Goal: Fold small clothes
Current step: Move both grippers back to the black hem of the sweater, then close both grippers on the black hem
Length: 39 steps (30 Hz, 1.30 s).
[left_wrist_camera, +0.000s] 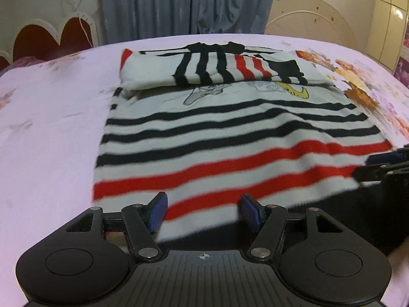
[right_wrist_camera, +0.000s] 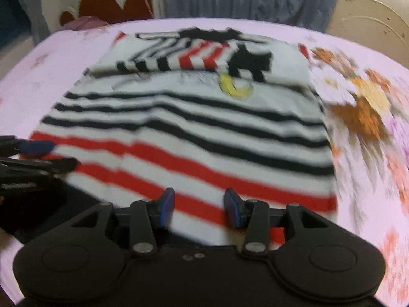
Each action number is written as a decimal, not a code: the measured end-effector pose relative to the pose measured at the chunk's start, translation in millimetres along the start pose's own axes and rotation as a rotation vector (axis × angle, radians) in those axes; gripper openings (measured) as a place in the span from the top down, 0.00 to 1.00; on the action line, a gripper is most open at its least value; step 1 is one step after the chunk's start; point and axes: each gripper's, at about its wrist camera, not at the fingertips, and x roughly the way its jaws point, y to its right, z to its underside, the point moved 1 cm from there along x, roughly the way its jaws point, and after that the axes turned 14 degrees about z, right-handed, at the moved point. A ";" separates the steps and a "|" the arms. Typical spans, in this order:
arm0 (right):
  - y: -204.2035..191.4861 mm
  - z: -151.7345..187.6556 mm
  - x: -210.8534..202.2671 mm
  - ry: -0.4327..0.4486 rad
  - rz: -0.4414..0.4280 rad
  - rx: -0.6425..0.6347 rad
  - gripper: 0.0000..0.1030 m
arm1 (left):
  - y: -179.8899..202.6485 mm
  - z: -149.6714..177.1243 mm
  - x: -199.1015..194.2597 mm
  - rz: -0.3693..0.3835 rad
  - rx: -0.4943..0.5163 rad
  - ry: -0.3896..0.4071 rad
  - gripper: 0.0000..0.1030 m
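A small white sweater (left_wrist_camera: 230,138) with black and red stripes lies flat on the bed, its sleeves folded across the chest at the far end (left_wrist_camera: 219,69). It also shows in the right wrist view (right_wrist_camera: 194,133). My left gripper (left_wrist_camera: 202,212) is open, its blue pads (left_wrist_camera: 158,212) over the near hem's left part. My right gripper (right_wrist_camera: 196,207) is open over the hem's right part. Each gripper shows at the other view's edge: the right one (left_wrist_camera: 383,163) and the left one (right_wrist_camera: 38,153).
The bed has a pale pink sheet (left_wrist_camera: 51,140) with an orange flower print (right_wrist_camera: 363,112) to the sweater's right. A red and white headboard (left_wrist_camera: 51,38) stands at the far left, blue curtains (left_wrist_camera: 184,5) behind the bed.
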 end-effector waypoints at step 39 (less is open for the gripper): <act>54.1 70.0 -54.8 -0.069 -0.060 0.290 0.87 | -38.5 45.1 -55.2 0.276 -0.291 0.009 0.89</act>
